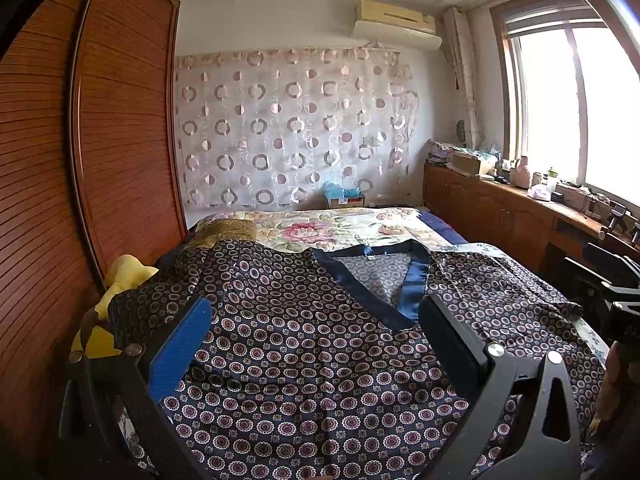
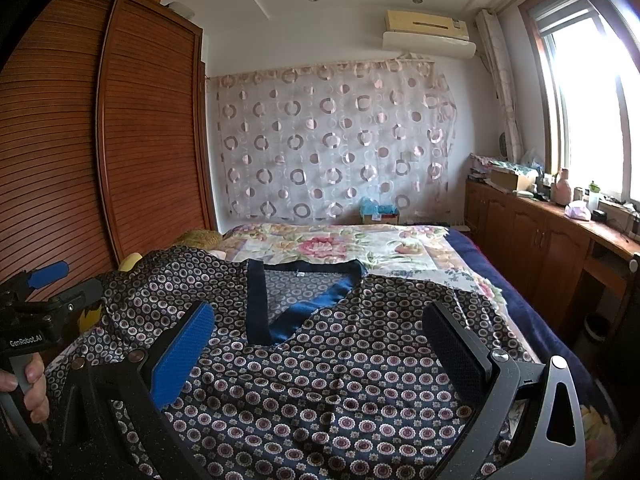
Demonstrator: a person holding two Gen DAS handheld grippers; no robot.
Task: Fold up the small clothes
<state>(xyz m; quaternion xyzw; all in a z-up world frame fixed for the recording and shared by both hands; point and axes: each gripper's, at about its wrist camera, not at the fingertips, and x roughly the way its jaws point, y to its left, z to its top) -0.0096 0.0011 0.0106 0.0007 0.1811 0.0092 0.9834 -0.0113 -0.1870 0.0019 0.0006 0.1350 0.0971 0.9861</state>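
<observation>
A dark navy top [image 1: 304, 340] with small flower-ring print and a blue satin V-neck band lies spread flat on the bed, collar away from me; it also shows in the right wrist view [image 2: 352, 360]. My left gripper [image 1: 316, 316] hovers open over its left half, holding nothing. My right gripper [image 2: 320, 324] hovers open over its right half, holding nothing. The left gripper shows at the left edge of the right wrist view [image 2: 48, 288], and the right gripper at the right edge of the left wrist view [image 1: 612, 280].
The bed has a floral quilt [image 1: 320, 228]. A yellow soft item [image 1: 120, 280] lies at the bed's left edge by the wooden wardrobe [image 1: 120, 140]. A wooden cabinet [image 2: 540, 232] with clutter runs under the window on the right. A bin [image 2: 596, 328] stands beside the bed.
</observation>
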